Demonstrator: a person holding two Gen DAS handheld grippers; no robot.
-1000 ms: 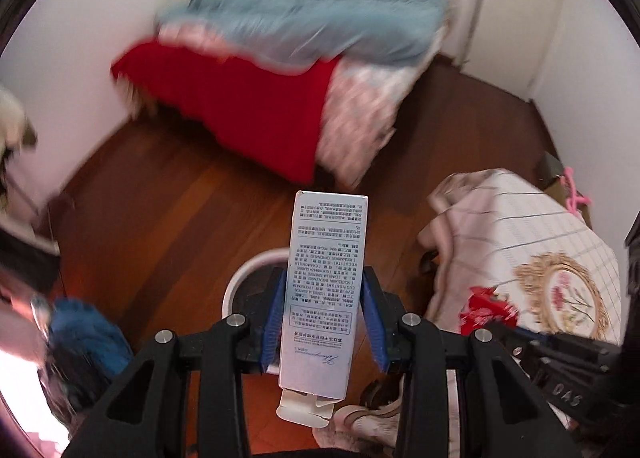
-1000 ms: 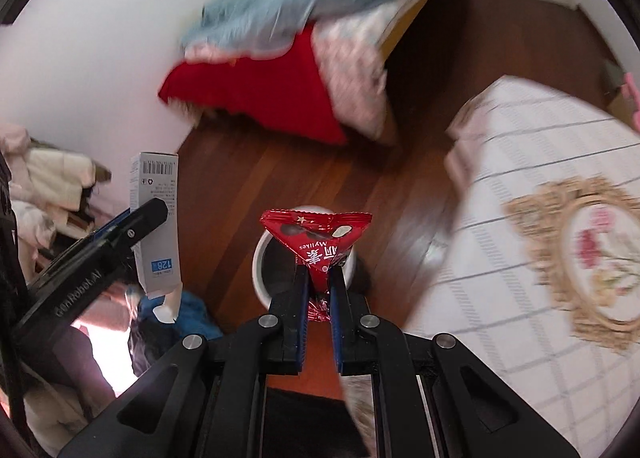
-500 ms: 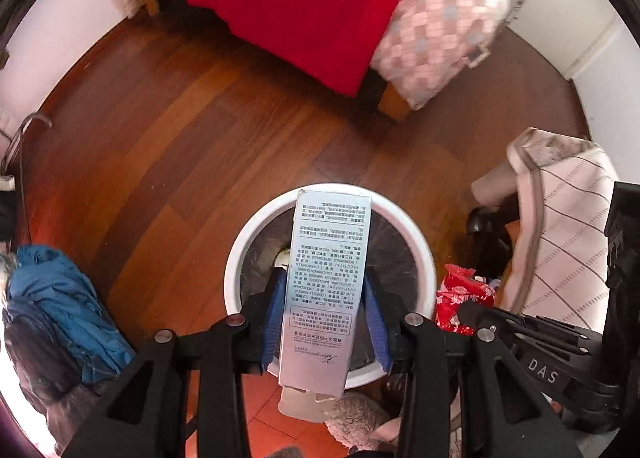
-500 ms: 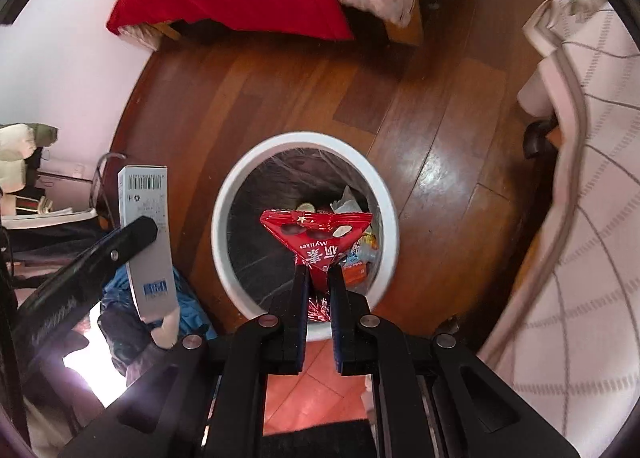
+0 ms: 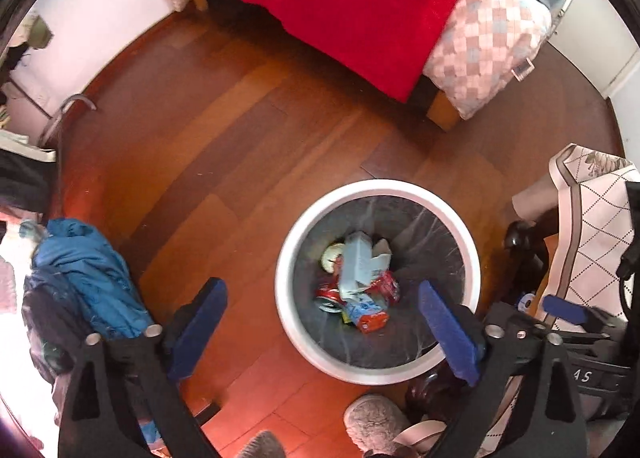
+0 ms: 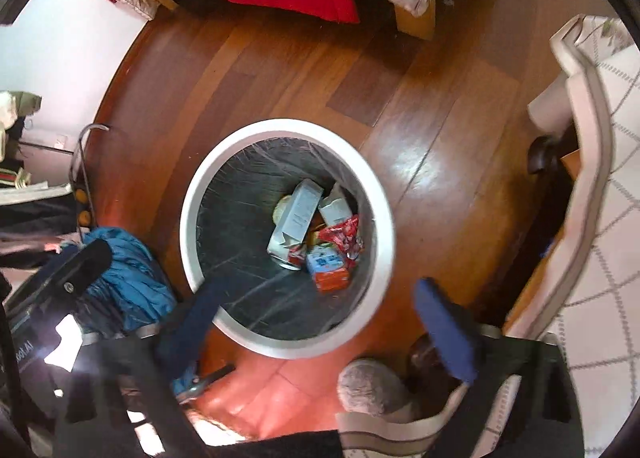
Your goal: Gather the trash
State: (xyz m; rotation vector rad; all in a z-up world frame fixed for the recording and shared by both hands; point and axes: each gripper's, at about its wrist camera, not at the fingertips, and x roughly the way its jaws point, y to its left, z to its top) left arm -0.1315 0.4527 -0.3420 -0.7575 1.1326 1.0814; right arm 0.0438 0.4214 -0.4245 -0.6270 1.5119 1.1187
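Your left gripper [image 5: 322, 308] gaped empty | your right gripper [image 6: 316, 306] likewise released | both above white-rimmed bin [image 6: 192, 193] | box [image 6: 298, 213], wrapper [image 6: 344, 236] inside.

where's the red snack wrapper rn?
In the white bin, both views: red snack wrapper lies right of the pale carton, above the orange-blue pack.

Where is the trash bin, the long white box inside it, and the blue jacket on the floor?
trash bin [image 6: 382, 217], right wrist view, on its white rim.
long white box [image 6: 298, 213], right wrist view, middle of its printed face.
blue jacket [image 5: 86, 270], left wrist view, on its bunched fabric.
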